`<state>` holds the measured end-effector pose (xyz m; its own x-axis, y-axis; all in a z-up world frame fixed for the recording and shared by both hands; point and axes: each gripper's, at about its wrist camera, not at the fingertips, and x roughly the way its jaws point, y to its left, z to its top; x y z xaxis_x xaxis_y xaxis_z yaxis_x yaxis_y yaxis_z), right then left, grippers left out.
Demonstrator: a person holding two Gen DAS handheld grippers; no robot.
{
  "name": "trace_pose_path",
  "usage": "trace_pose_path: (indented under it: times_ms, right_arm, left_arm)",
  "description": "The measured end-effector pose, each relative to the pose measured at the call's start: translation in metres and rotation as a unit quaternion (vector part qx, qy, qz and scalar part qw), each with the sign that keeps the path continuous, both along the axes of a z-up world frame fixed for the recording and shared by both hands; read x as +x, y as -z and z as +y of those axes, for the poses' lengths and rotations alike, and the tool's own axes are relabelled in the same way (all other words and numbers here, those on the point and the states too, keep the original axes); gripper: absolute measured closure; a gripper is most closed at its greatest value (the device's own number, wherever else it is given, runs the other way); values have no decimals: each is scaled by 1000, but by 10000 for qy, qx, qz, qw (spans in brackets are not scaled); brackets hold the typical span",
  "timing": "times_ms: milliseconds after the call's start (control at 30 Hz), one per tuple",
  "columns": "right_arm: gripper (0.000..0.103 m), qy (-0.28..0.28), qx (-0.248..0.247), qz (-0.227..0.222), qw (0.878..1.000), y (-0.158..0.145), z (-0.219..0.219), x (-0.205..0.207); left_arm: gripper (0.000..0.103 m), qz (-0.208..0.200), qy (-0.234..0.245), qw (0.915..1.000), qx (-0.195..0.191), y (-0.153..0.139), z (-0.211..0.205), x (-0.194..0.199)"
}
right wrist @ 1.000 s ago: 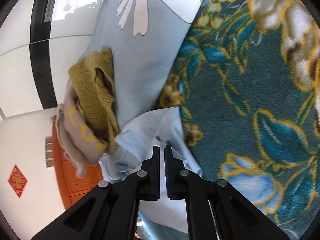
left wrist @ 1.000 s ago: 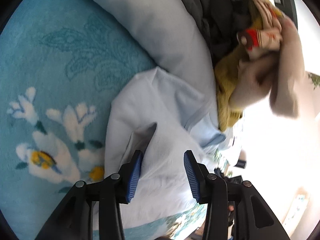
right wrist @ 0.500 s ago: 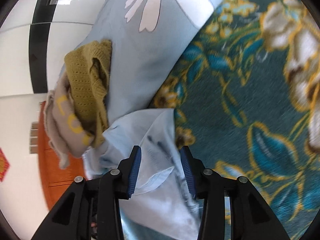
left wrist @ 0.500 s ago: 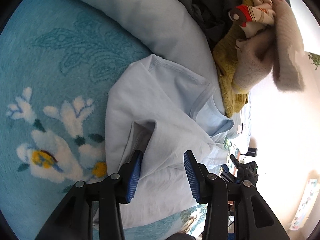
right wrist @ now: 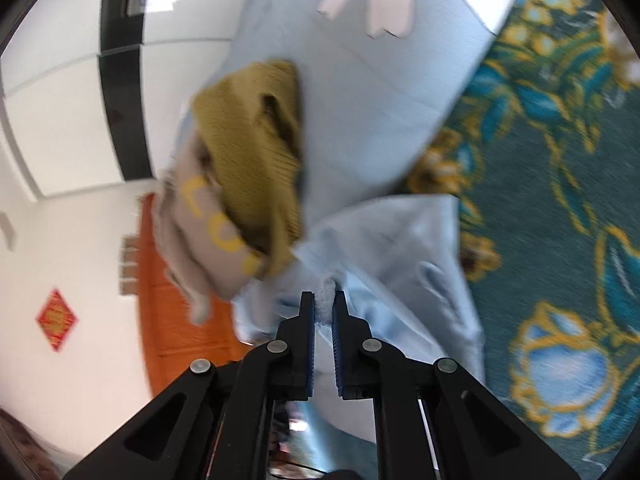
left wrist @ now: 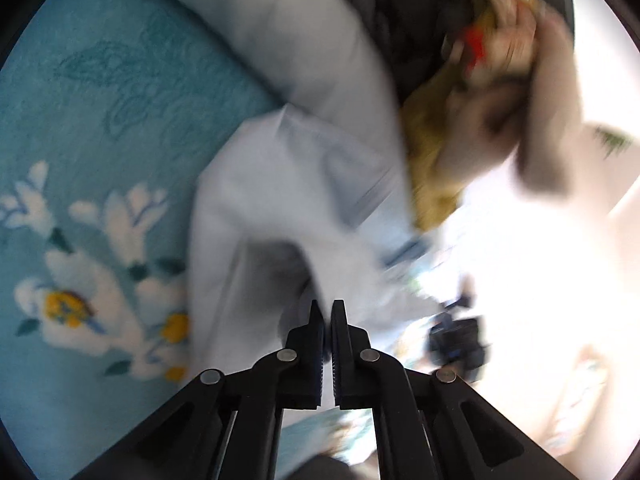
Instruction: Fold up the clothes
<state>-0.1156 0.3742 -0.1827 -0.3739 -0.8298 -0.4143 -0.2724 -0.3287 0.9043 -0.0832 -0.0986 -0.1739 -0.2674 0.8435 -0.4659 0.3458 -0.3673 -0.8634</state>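
A light blue shirt lies crumpled on a turquoise floral blanket, its far side against a pale blue pillow. My left gripper is closing its jaws, nearly together, on a raised fold of the shirt at its near edge. In the right wrist view the same shirt spreads beside a dark teal floral cover. My right gripper is also closing, and a bunched strip of the shirt's edge shows pinched between its blue pads. Both views are motion-blurred.
A heap of other clothes rests on the pillow: a mustard knit, a beige garment with yellow letters, and a dark garment. Orange wooden furniture and a white wall lie beyond the bed's edge.
Both grippers stood open around the shirt's cloth half a second ago and have now shut on it. The right gripper was shut a second ago, then opened. The right view has shifted slightly.
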Motion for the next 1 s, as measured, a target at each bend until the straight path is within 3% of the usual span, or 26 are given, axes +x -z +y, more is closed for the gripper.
trace_pose_path:
  times_ms: [100,233,333,467,533,600,633,700,800,867,900,967,1000]
  right_arm:
    - [97,222,-187,39,9996,1,0,-13]
    - [97,652,-244,-263,9972,19,3,-24]
    - [97,913,-245,-535,9941,34,7,-25]
    - [94,981,-42,-511,9939,33,10,-23]
    - [94,1117,53,-439,9928,28,18,-21]
    - [94,1240,69,-354,9916,22,28,-18]
    - [94,1263,110,-315,9914,18,31,-16]
    - [94,1116,312,-237,9930,8,31,-7]
    - [94,815,713,-184,9940,-4,29,19]
    - [87,583,989,-258,9931,-5,26,47]
    - [76,473,1093,-337,9923,-3,25,63]
    - [62,287,1182,-605,9907,8,25,96]
    - [61,234,1160,-735,9903,15,24,112]
  left_arm:
    - [100,26,-654,9962,576,2,-19,-11]
    - [100,-211,-1247,9890,769,19,-32,-27]
    - [100,-460,-1380,9862,796,34,-33,-30]
    - [97,-460,-1595,9818,917,38,-38,-23]
    - [84,-384,-1723,9789,1029,37,-42,-19]
    - [55,-217,-1801,9774,1087,28,-49,-17]
    - [54,-126,-1811,9773,1090,23,-52,-16]
    - [54,60,-1626,9838,757,5,-56,-10]
    - [52,258,-1080,9919,-613,-24,-51,14]
    - [52,297,-593,9869,-1473,-33,-41,37]
    - [52,231,-351,9830,-1785,-32,-35,51]
    - [51,44,-15,9753,-2208,-27,-26,73]
    - [51,-66,114,9733,-2291,-22,-22,84]
